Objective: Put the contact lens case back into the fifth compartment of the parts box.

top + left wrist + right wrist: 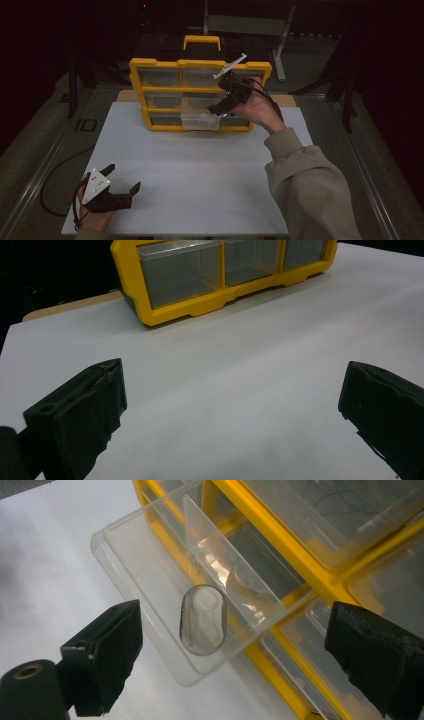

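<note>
Nearest to us, at the lower left of the high view, our left gripper (121, 179) rests on the white table sheet (200, 170), jaws spread wide with nothing between them. In the left gripper view those black jaws frame bare sheet, with the yellow drawer cabinet (200, 310) well apart at the top of the frame.

Moving up to the middle right of the high view, our right gripper (223, 104) hangs over the cabinet's bottom row, released, jaws wide. No earlier picture helps us here, so we just call it open and empty.

Now the right gripper view: right between our jaws, a touch left of centre, sits the small clear case (202, 620), lying inside the pulled-out clear drawer (150, 580). Its long axis runs top to bottom in that frame, so the jaws stand either side of its narrow width. A clear divider (220, 560) stands just behind it, further up the frame.

We judge the right hand is the one placed for whatever comes next, whether reaching in again or pushing the drawer home; the left is far off.
</note>
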Motion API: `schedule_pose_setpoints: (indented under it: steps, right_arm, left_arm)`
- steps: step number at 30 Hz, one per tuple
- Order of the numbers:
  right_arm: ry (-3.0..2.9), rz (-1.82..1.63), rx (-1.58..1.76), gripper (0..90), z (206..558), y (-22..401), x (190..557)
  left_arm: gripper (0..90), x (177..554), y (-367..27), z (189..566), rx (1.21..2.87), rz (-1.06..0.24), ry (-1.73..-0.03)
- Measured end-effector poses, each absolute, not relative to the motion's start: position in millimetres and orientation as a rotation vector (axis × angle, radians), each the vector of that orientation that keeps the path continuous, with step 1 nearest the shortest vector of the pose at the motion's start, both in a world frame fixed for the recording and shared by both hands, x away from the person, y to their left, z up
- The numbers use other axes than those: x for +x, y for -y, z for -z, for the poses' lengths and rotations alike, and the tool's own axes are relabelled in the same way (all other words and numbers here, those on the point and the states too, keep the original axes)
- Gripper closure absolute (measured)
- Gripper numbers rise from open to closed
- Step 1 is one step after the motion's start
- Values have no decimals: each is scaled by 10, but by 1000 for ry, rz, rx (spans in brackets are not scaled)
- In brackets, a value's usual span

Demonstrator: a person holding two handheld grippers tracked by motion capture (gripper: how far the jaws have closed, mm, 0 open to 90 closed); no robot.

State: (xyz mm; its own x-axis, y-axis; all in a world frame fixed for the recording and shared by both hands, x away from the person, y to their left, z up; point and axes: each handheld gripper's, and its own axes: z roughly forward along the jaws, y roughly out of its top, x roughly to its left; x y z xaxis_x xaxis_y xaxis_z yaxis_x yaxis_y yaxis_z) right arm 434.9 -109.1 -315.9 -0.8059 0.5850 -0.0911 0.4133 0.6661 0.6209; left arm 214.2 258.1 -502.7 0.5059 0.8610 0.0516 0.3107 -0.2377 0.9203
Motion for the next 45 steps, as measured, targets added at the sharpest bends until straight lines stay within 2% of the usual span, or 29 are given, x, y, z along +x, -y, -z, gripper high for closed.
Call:
schedule_pose_setpoints:
  steps: [19, 45]
  right_arm:
    - [-2503, -974, 860, 87, 3415, 1511, 4063]
    - [-2258, -1219, 963, 80, 4184, 2365, 3290]
  left_arm:
    - [0, 2147, -2586, 5023, 1785, -719, -987]
    - [0, 2207, -2606, 4977, 1759, -722, -1016]
